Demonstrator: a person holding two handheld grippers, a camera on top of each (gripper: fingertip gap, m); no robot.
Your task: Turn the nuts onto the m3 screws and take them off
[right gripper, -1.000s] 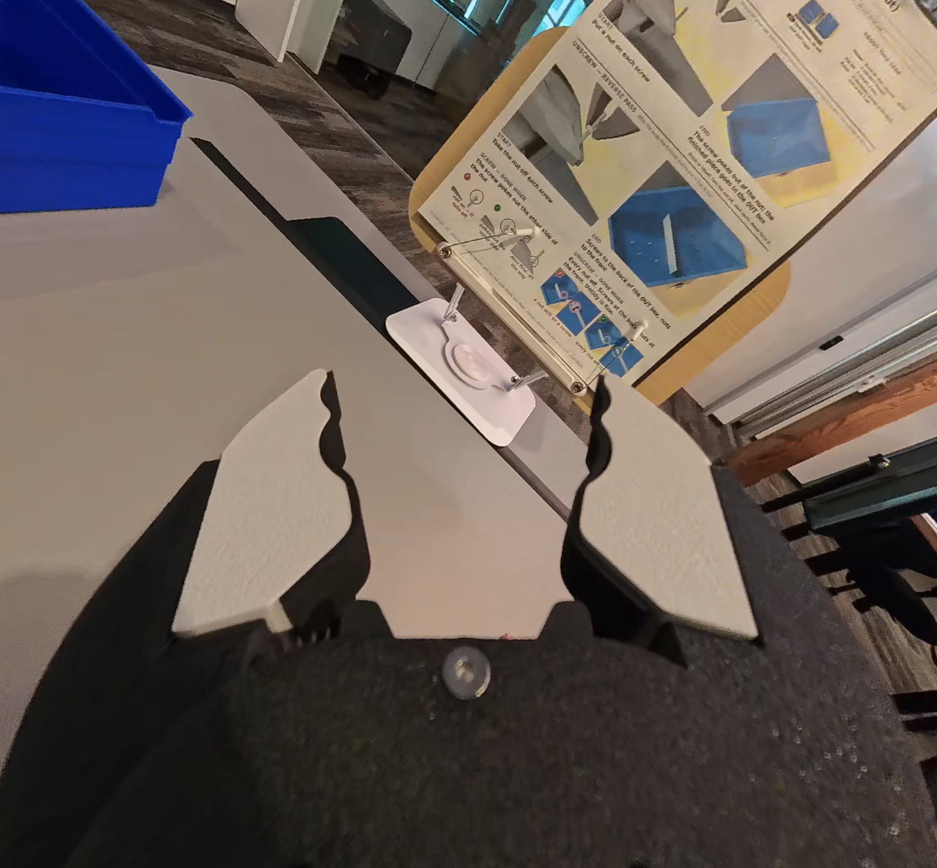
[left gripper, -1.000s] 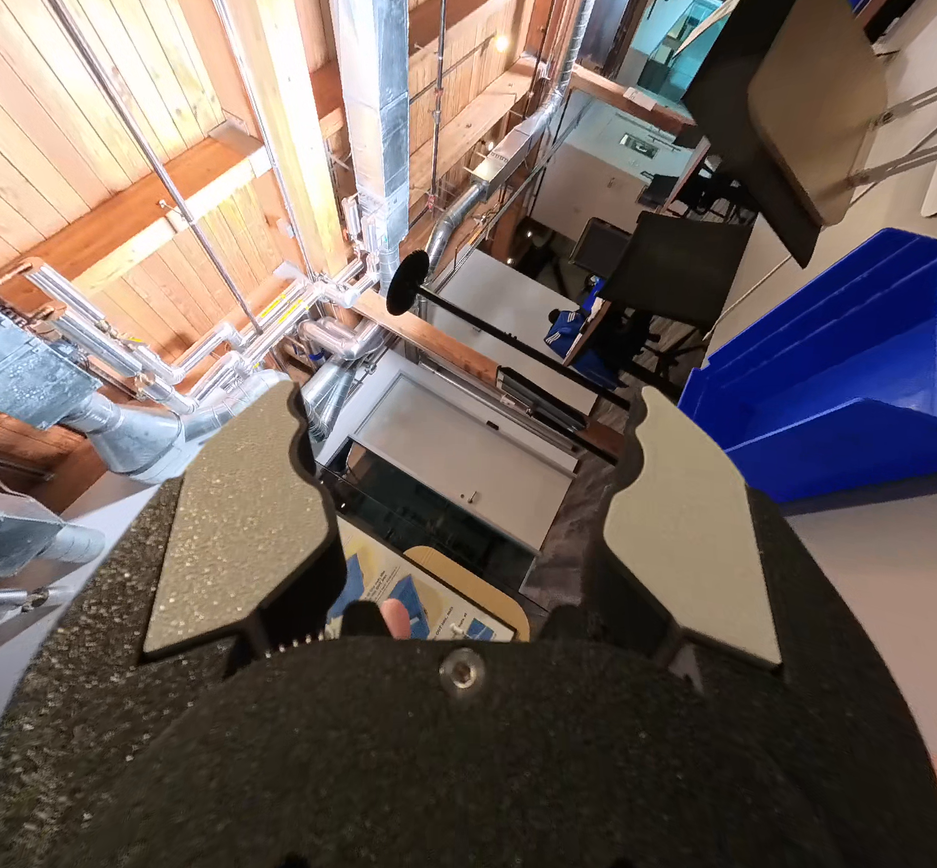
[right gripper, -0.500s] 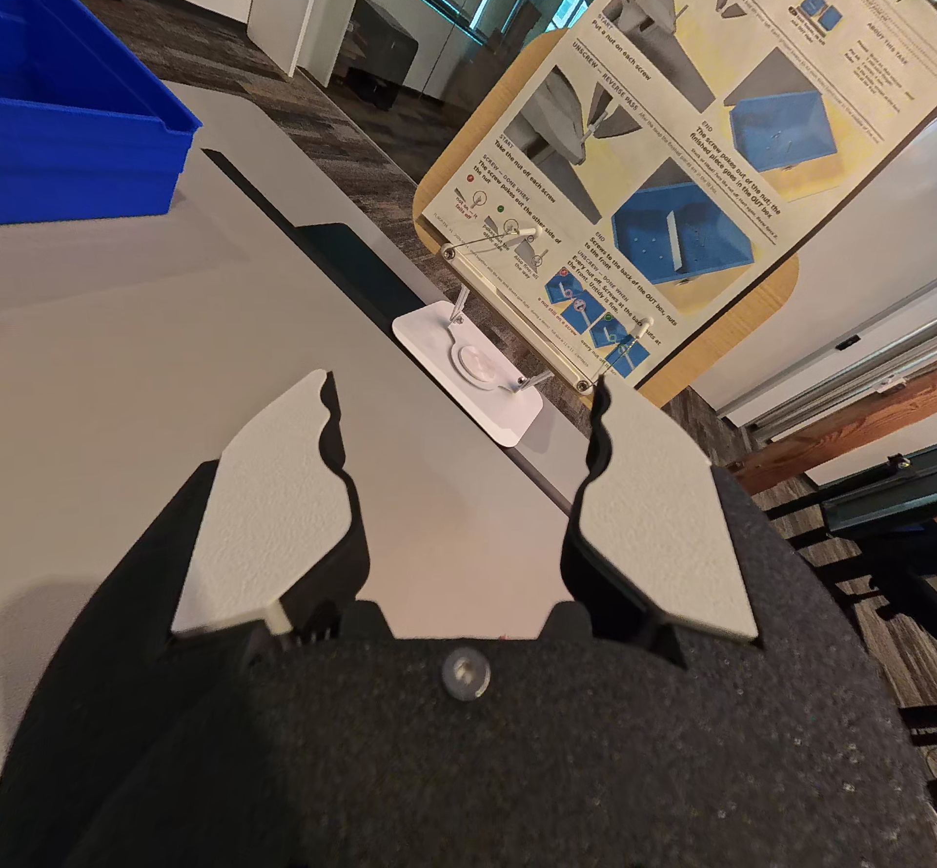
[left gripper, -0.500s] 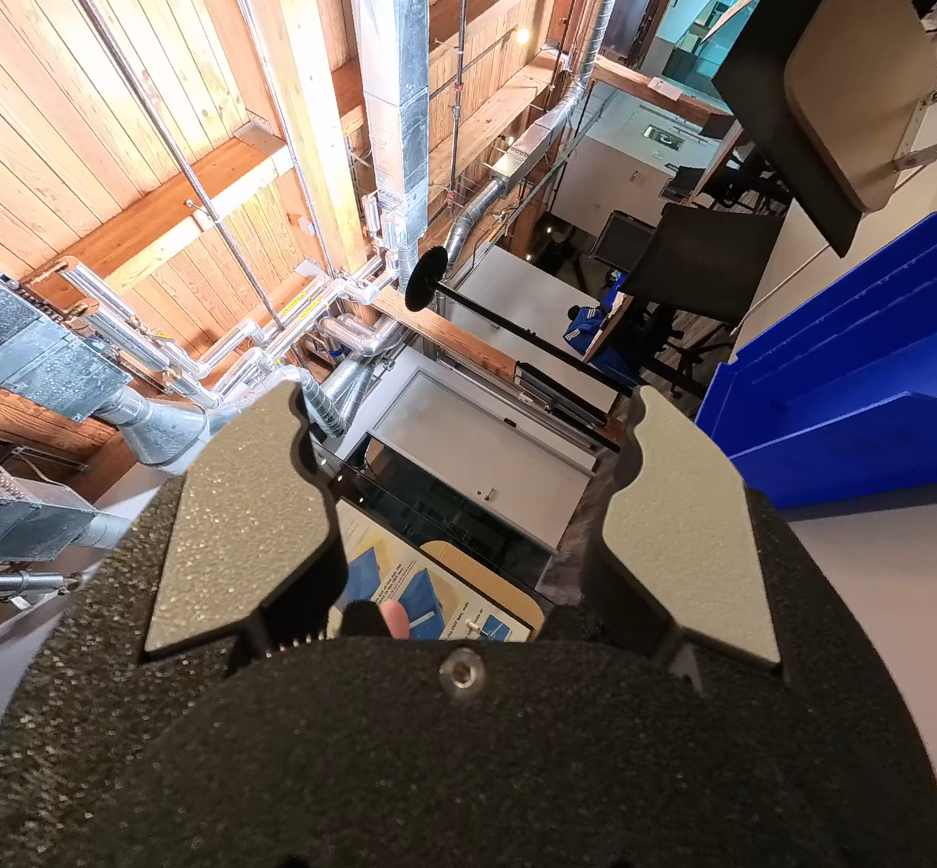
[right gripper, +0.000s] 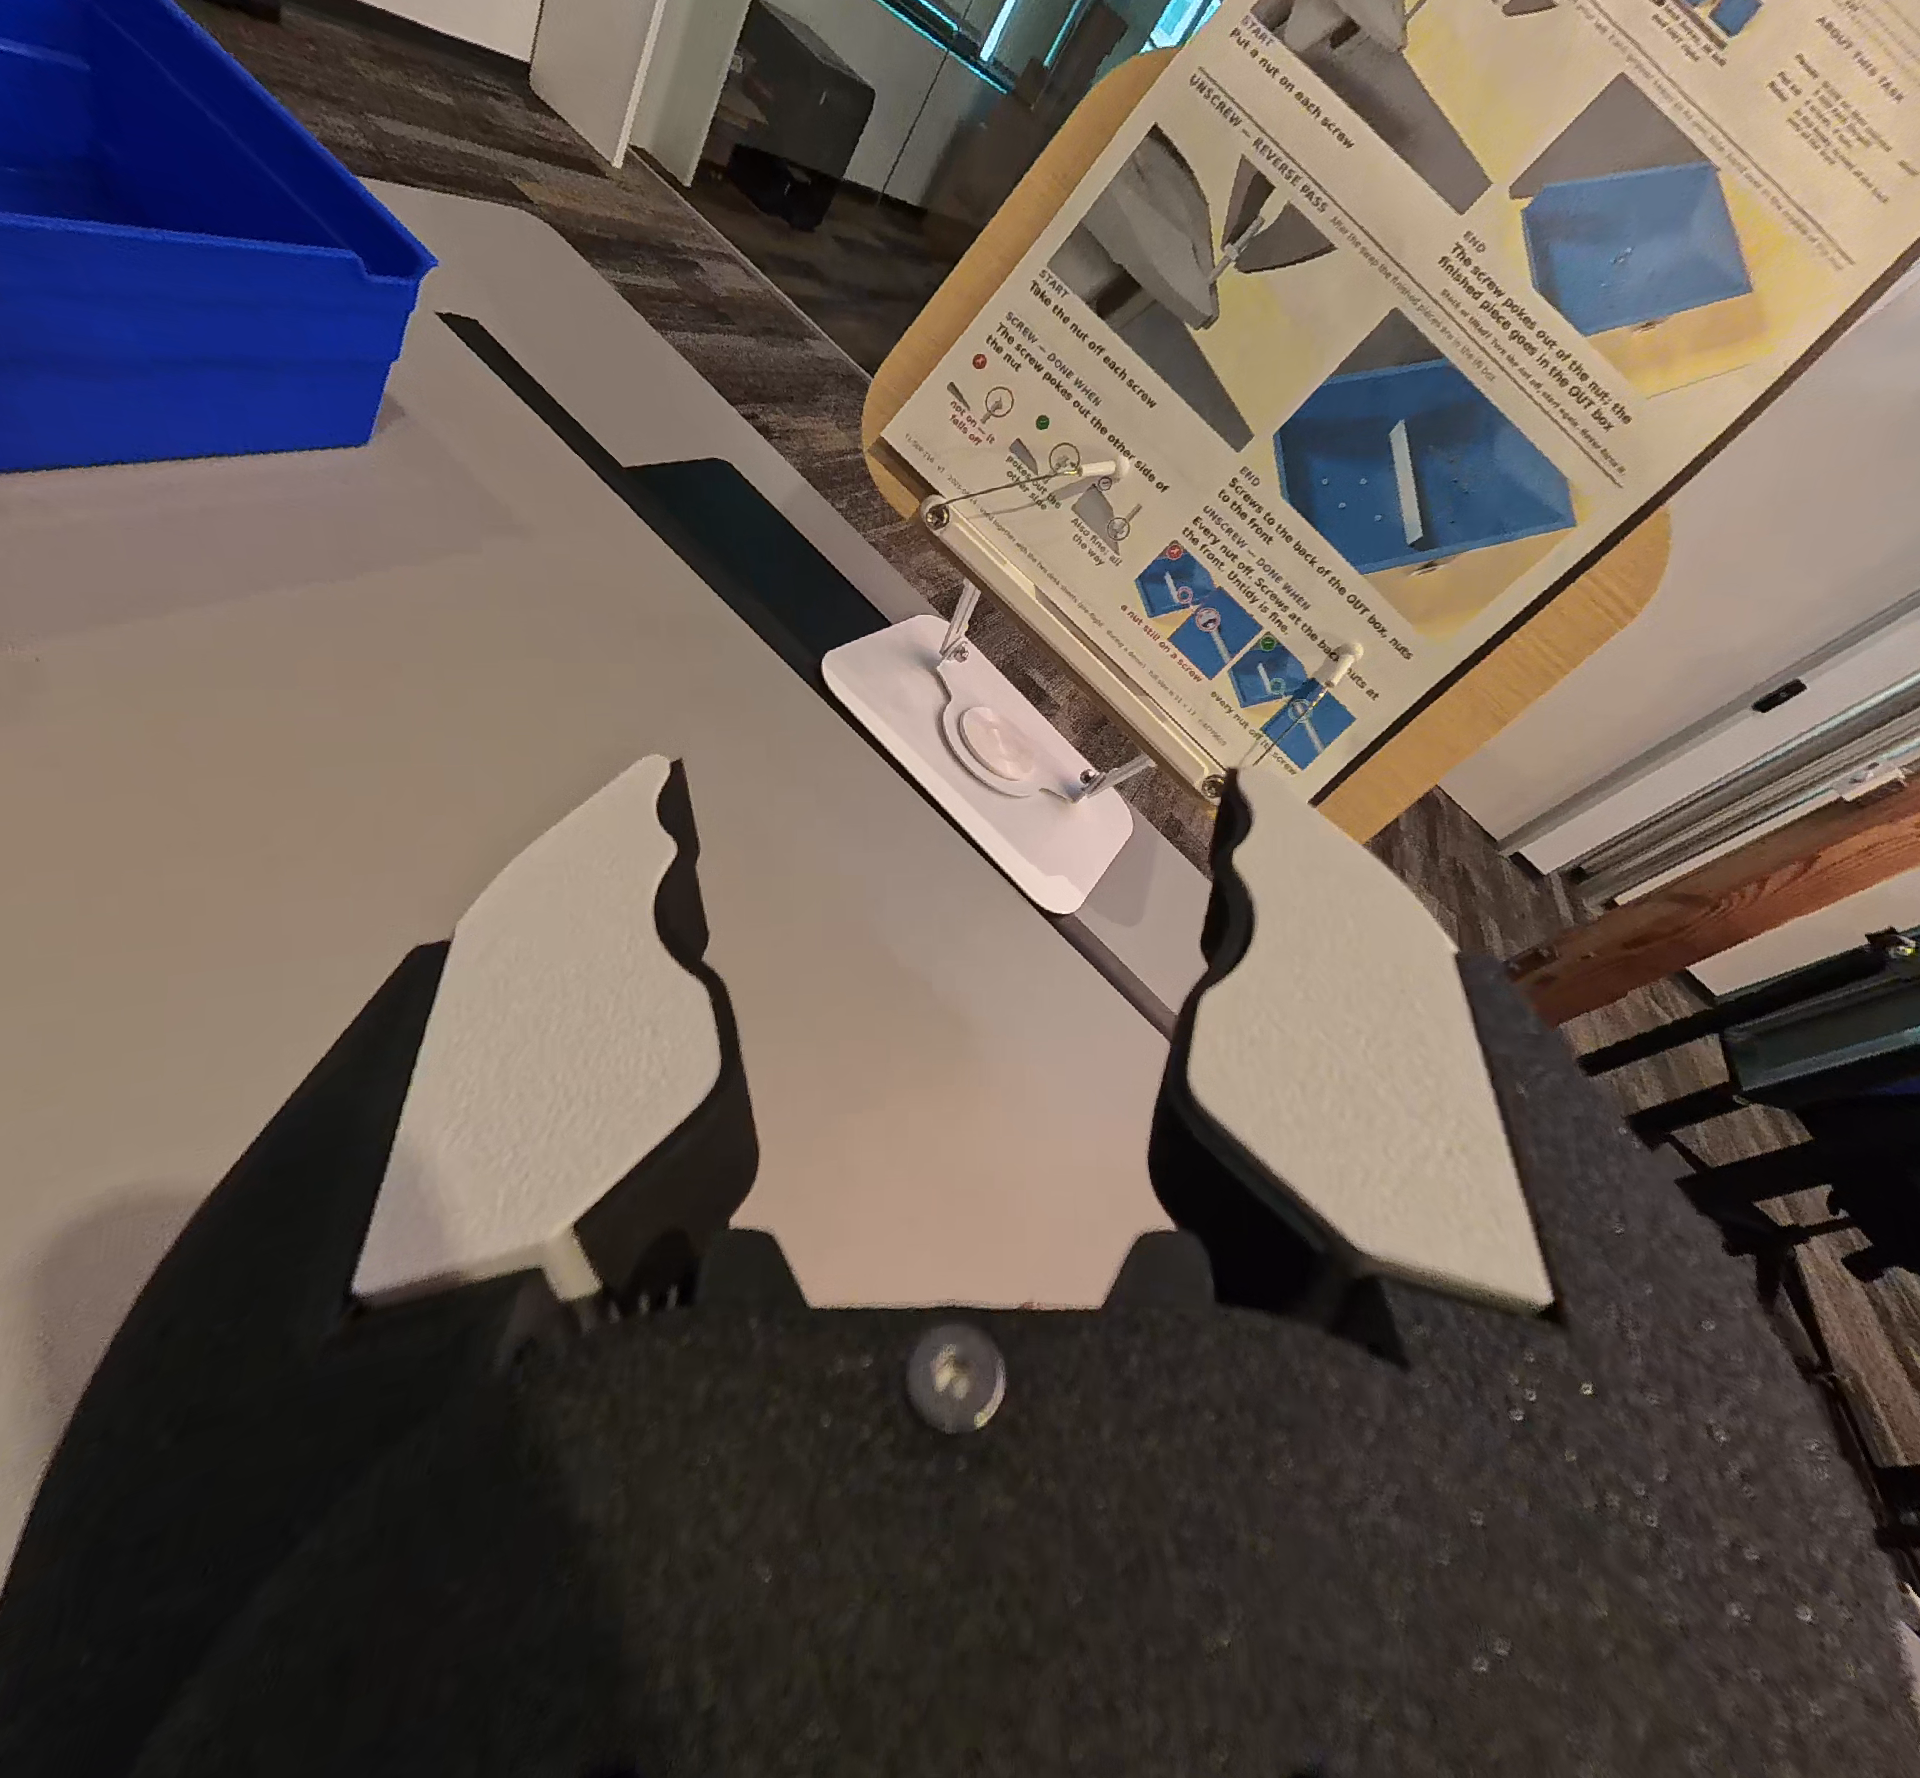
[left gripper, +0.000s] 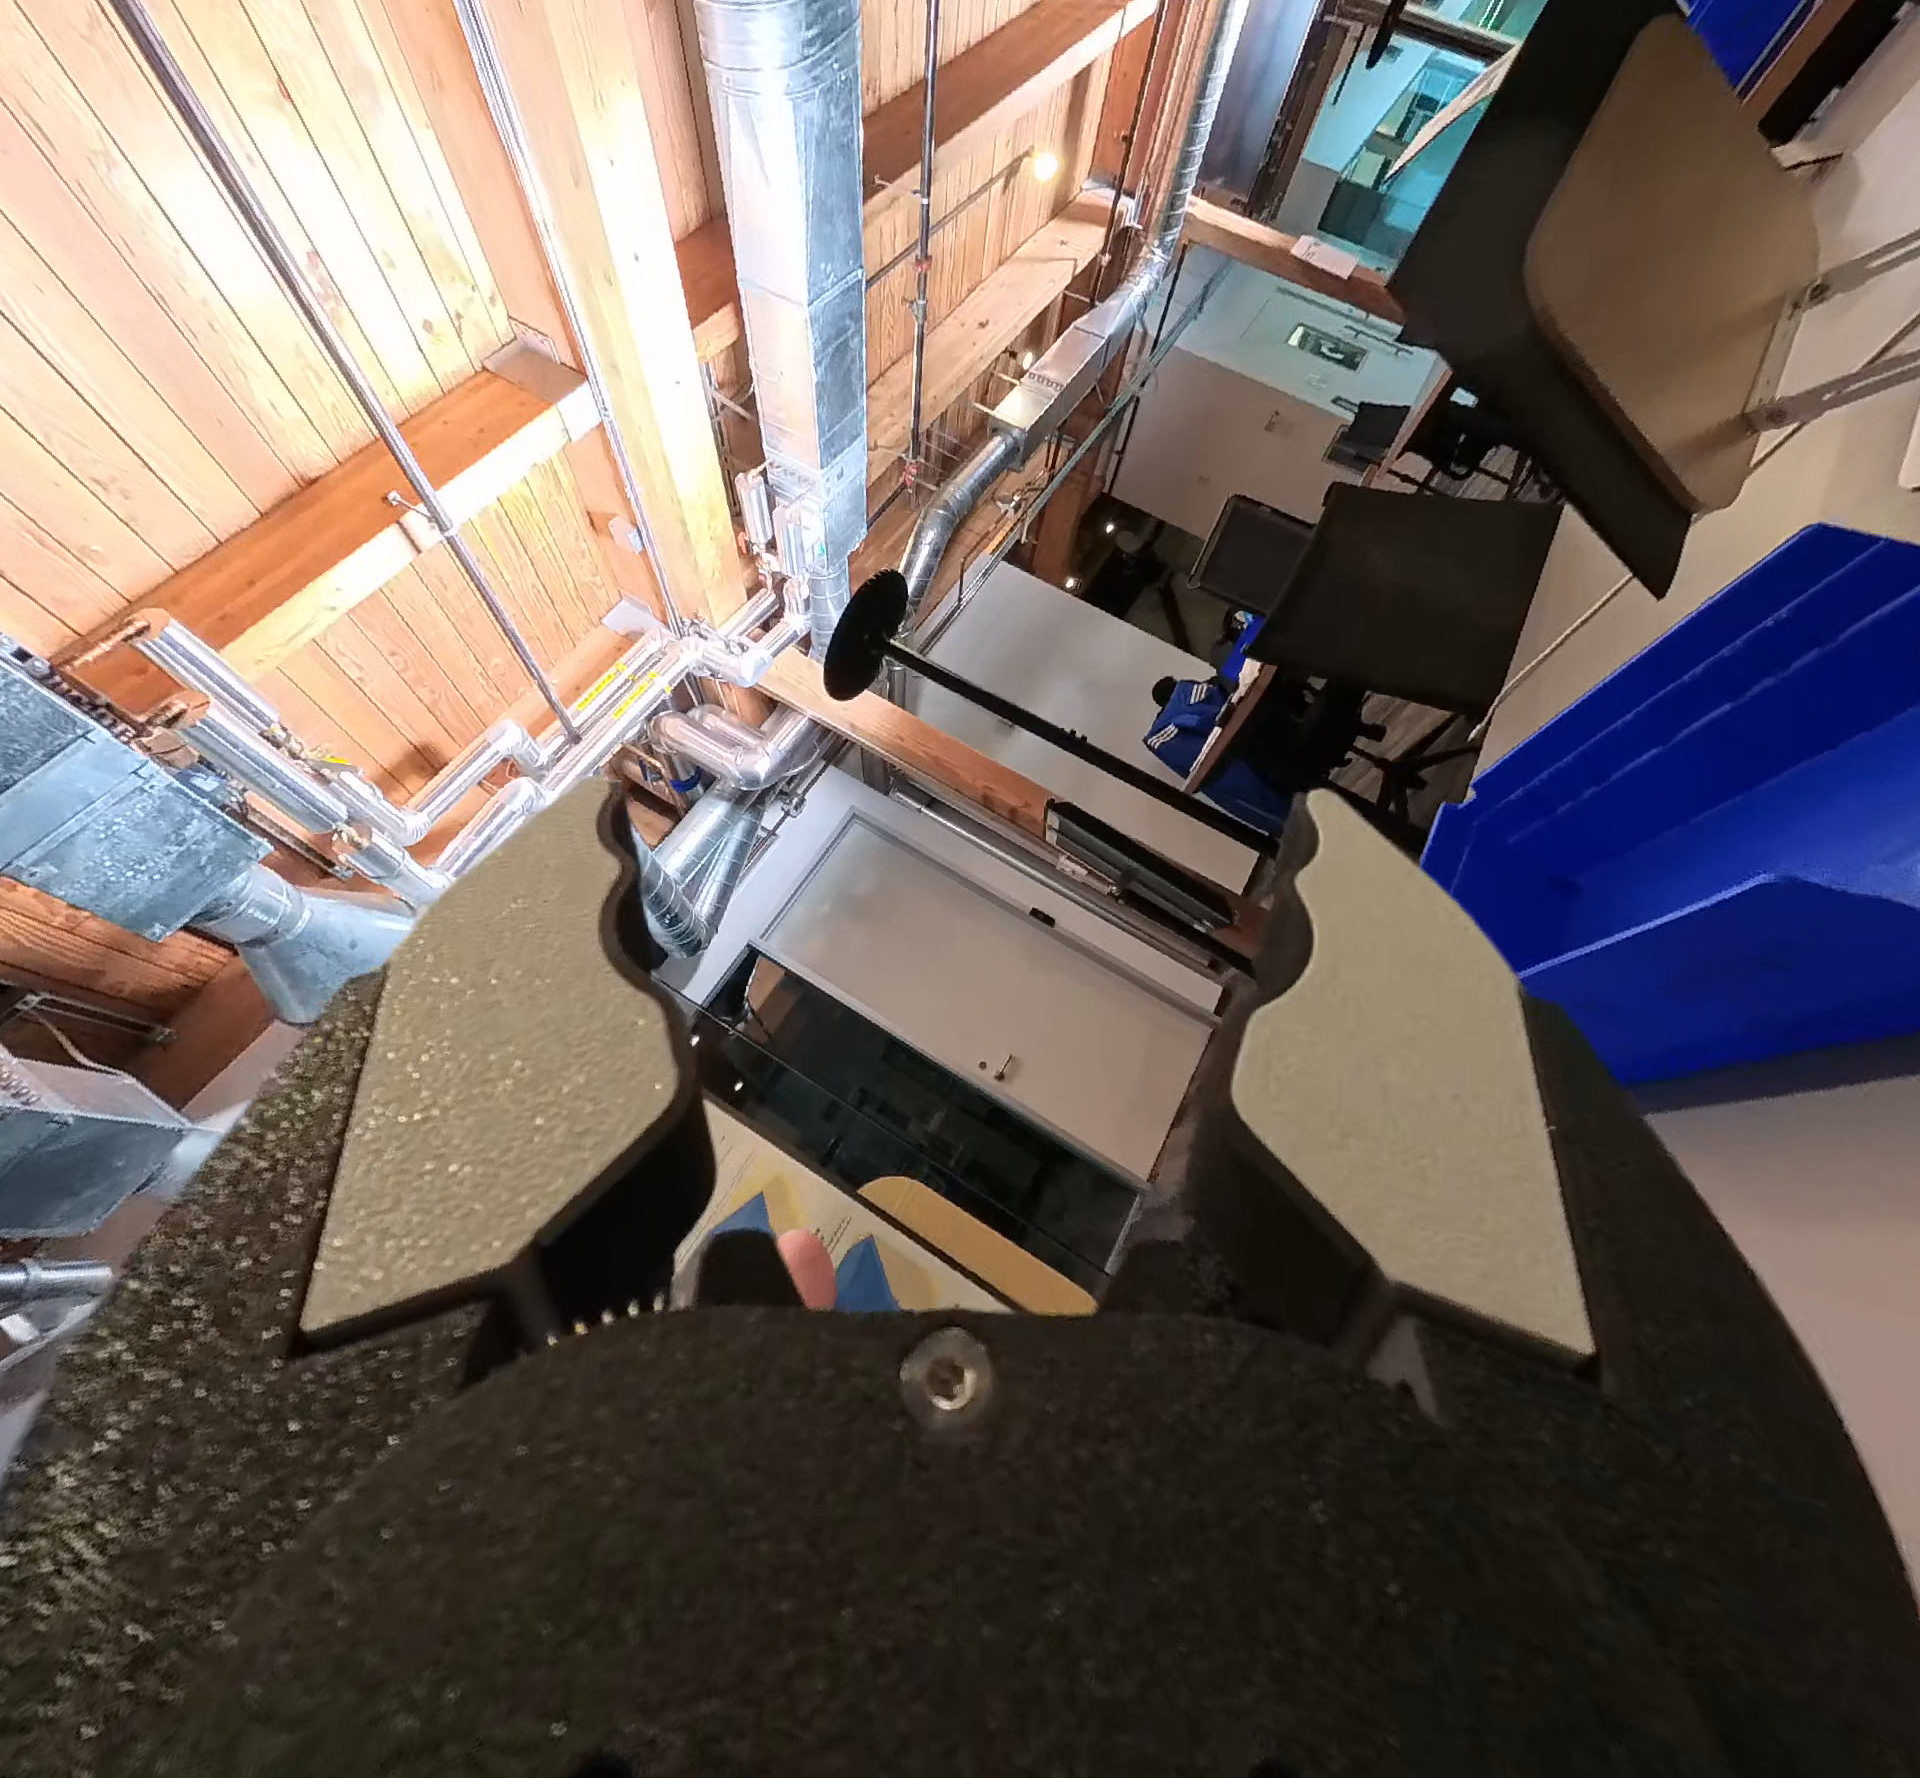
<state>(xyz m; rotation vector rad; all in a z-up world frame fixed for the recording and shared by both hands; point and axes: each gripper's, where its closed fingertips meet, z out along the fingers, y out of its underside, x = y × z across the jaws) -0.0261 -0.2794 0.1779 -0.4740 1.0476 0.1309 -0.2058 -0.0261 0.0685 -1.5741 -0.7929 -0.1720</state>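
Left tongs (left gripper: 951, 887) tilt ceilingward, wide, bare; right tongs (right gripper: 951, 871) wide, bare, above table (right gripper: 312, 741).

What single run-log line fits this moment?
left gripper: open, empty, tilted toward ceiling | right gripper: open, empty, over grey table | nearest: white stand base | blue bin: untouched

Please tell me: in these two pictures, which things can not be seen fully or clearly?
- Blue bin, right wrist view: cut off by the left edge; its inside is not visible.
- Instruction sheet, right wrist view: its top is cut off by the picture edge.
- Blue bin, left wrist view: cut off by the right edge.
- Sheet, left wrist view: mostly hidden behind the left tool.
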